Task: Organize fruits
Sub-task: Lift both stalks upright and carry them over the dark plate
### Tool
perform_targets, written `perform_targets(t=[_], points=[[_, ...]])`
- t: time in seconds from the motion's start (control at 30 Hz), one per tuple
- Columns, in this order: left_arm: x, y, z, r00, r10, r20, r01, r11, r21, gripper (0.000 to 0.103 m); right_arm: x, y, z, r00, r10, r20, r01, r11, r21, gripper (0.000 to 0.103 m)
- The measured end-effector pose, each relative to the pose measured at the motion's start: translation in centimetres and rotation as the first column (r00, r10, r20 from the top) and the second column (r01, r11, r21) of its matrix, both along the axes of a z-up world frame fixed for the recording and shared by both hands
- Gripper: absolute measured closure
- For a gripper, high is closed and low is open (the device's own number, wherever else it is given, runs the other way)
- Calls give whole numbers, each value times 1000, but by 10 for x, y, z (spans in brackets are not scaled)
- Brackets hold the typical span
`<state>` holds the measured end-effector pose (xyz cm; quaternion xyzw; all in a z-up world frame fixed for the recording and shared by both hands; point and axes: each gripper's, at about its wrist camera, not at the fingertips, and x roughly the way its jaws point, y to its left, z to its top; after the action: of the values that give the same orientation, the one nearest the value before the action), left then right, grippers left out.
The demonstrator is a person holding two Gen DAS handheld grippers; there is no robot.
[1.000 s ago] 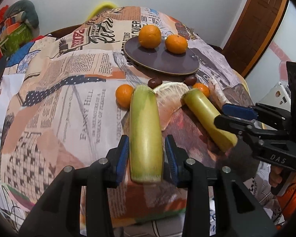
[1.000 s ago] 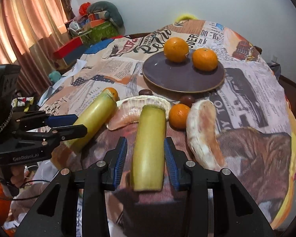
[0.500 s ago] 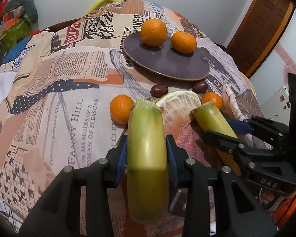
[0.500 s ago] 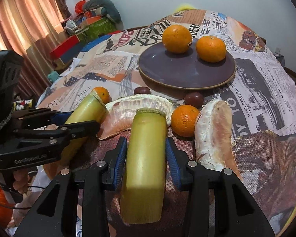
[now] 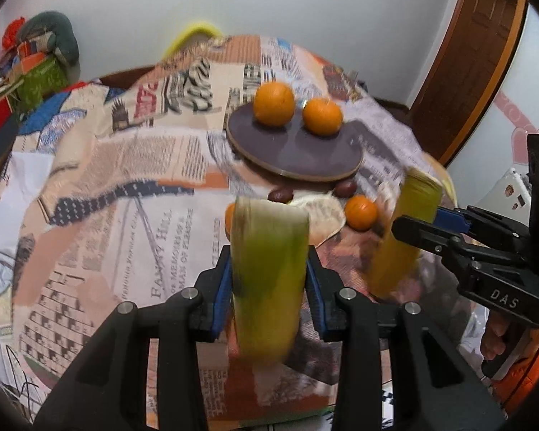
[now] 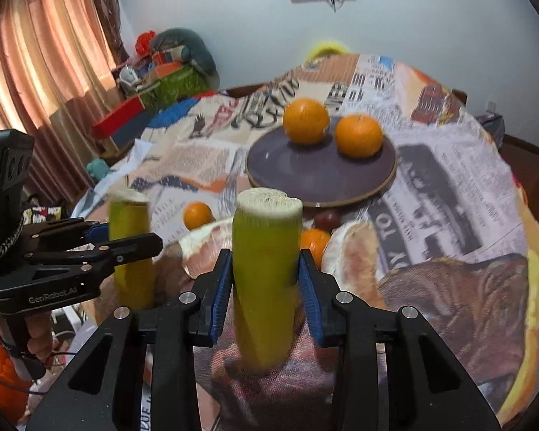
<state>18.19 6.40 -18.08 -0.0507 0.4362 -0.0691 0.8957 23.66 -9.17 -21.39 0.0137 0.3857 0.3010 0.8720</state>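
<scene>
My left gripper (image 5: 269,280) is shut on a yellow-green sugarcane piece (image 5: 267,273) and holds it tilted up above the table. My right gripper (image 6: 266,280) is shut on a second sugarcane piece (image 6: 266,269), also raised. Each gripper shows in the other's view, the right one (image 5: 413,230) and the left one (image 6: 140,244). A dark round plate (image 5: 305,151) farther back carries two oranges (image 5: 273,104) (image 5: 322,115). Small oranges (image 6: 197,215), pomelo segments (image 6: 352,255) and two dark dates (image 5: 280,194) lie between plate and grippers.
The table wears a newspaper-print cloth (image 5: 143,186) that drapes over its front edge. Boxes and clutter (image 6: 161,72) stand at the far left by the curtains (image 6: 36,72). A wooden door (image 5: 467,54) is at the right.
Both grippers have lifted their sugarcane pieces off the table and tipped them up toward upright. The plate and other fruit have not moved.
</scene>
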Motion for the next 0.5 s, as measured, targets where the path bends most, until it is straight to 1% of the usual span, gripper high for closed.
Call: perform_targets(t=[0.2, 0.3, 0.5], points=[[-4, -5, 33, 996, -3, 91, 3, 1000, 3, 67, -6, -8, 28, 997, -19, 69, 17, 999, 34, 70], [-2, -6, 45, 992, -7, 123, 7, 1000, -3, 67, -5, -12, 41, 994, -35, 108, 31, 999, 41, 70], [8, -11, 58, 987, -11, 162, 14, 1000, -19, 67, 4, -17, 52, 987, -62, 149, 56, 997, 44, 70]])
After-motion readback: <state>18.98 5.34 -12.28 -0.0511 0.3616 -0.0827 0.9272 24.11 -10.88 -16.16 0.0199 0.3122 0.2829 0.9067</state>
